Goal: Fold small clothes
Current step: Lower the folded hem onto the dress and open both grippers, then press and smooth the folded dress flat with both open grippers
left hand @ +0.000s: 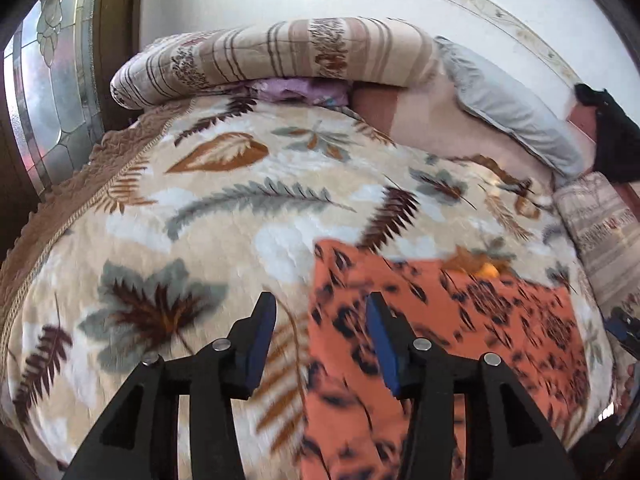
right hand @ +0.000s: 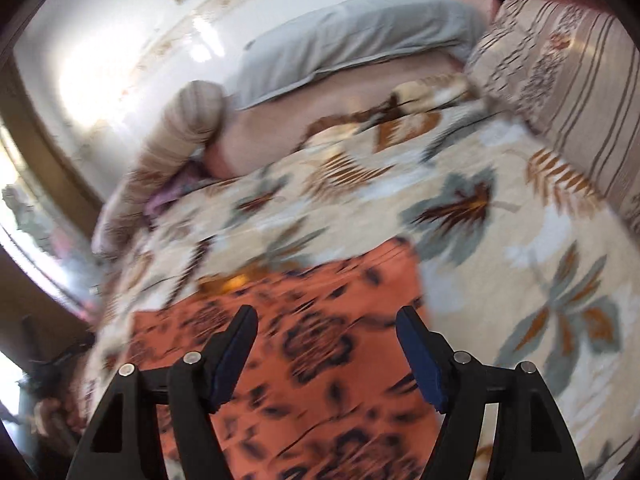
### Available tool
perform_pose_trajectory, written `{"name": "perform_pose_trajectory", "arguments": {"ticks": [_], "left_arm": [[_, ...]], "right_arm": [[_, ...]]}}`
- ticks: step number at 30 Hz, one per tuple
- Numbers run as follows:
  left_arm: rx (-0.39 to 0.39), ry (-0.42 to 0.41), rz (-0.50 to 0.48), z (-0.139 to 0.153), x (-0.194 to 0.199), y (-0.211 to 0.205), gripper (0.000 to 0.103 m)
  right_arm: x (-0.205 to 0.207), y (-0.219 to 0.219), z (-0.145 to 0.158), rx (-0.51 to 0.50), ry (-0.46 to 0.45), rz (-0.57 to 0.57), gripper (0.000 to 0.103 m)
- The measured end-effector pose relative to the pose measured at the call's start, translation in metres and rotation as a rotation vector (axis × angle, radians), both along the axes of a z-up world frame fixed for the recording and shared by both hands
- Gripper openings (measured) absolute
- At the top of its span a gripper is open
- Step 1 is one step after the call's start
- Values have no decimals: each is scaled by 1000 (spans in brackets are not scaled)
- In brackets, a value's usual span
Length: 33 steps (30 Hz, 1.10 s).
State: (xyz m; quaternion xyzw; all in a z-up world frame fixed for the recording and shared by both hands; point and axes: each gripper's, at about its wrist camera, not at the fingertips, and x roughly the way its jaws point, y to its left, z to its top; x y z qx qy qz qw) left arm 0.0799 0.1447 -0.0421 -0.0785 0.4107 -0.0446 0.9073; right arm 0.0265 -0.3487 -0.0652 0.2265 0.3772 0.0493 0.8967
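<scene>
While orange garment (left hand: pixel 460 320) lies flat | left gripper (left hand: pixel 322 308) spread over its edge | right gripper (right hand: pixel 326 320) spread above it

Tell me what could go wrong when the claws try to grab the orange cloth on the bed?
1. The orange cloth with dark blotches lies flat on the plush leaf-patterned blanket, so an open claw might pinch blanket along with cloth.
2. The left claw sits over the cloth's edge, half above blanket; it could miss or catch only a sliver.
3. Both views are blurred, suggesting fast motion; the right claw might land off target and wrinkle the cloth.
</scene>
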Motion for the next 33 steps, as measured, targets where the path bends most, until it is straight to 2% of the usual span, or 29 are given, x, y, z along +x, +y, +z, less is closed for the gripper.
{"name": "perform_pose_trajectory", "arguments": {"ticks": [2,4,5,6,7,8,9,11,13,15,16,17,18,19,20,21,22,27,29,31,33], "left_arm": [[-30,22,-29,-8,-25,-8,48],[-43,76,-55,-28,-39,-16,48],[-18,115,-44,-45,-42,-19,48],[37,181,-19,-65,-42,-20,51],[60,253,-3,-87,-39,-18,53],[23,224,12,-89,-42,-13,55],[22,216,28,-83,-45,-12,55],[42,185,51,-64,-52,-12,55],[26,112,52,-46,-61,-10,55],[3,92,58,-40,-65,-4,55],[3,104,61,-44,-64,-2,55],[42,141,71,-54,-61,0,55],[106,208,96,-70,-57,2,56],[131,278,112,-87,-53,5,57],[84,263,134,-90,-55,10,58],[69,259,145,-88,-56,13,58],[72,259,147,-83,-57,12,58],[71,157,110,-53,-58,0,58],[32,137,73,-46,-48,-9,58],[19,127,37,-43,-37,-23,60],[40,126,3,-43,-28,-41,60]], "right_arm": [[-11,13,-10,94,25,52,75],[-16,21,-23,156,41,97,75],[-17,22,-33,167,57,105,75],[-15,18,-50,191,102,93,75],[-14,15,-64,196,144,73,75],[-12,8,-82,164,209,13,72],[-14,-1,-92,208,222,-20,71],[-18,-1,-81,204,200,-24,71],[-19,6,-64,126,179,-19,72],[-19,14,-48,108,140,19,72],[-19,17,-42,113,118,35,73],[-18,20,-39,116,100,48,77],[-17,21,-43,117,95,59,80],[-14,21,-47,114,105,61,80],[-7,19,-61,96,160,44,80],[-2,17,-72,81,226,15,80],[1,14,-80,109,264,3,80],[14,9,-46,132,163,26,80],[35,3,-40,180,154,49,80],[54,-6,-44,235,147,53,80],[84,-13,-58,310,163,50,80]]}}
